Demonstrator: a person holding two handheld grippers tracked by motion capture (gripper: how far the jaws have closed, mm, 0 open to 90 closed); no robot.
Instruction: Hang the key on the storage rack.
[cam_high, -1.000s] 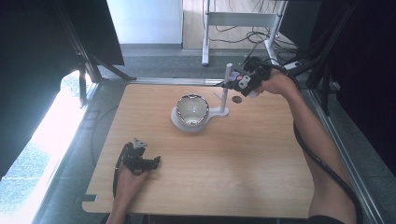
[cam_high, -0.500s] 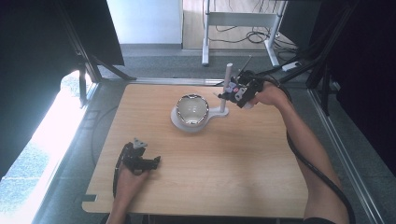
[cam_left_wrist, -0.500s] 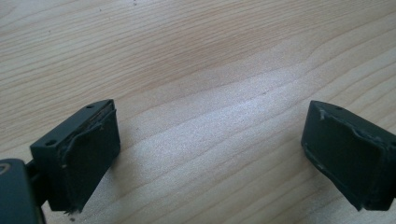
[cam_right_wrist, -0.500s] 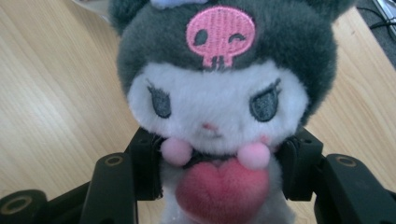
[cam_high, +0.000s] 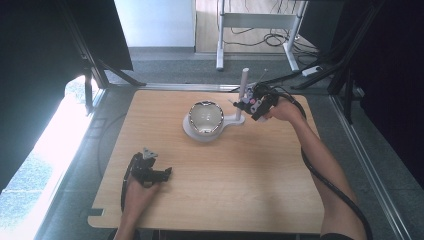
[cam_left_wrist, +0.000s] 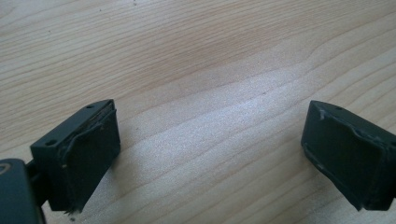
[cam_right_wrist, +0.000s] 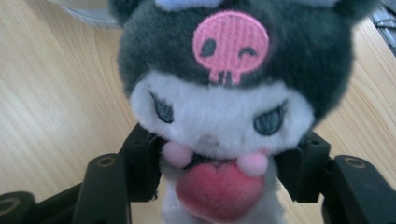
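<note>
Left gripper (cam_high: 165, 173) rests near the table's (cam_high: 240, 200) front edge, jaws spread wide with nothing between them; moving right, one shiny bowl (cam_high: 205, 116) sits on one white stand (cam_high: 227, 122) with one upright post (cam_high: 243, 87); right gripper (cam_high: 240, 104) holds one plush toy (cam_right_wrist: 219, 107) beside that post, its jaws just eased apart yet hugging the toy's body; best now, I'd say, to lower gently and let go only once the toy sits steady.
</note>
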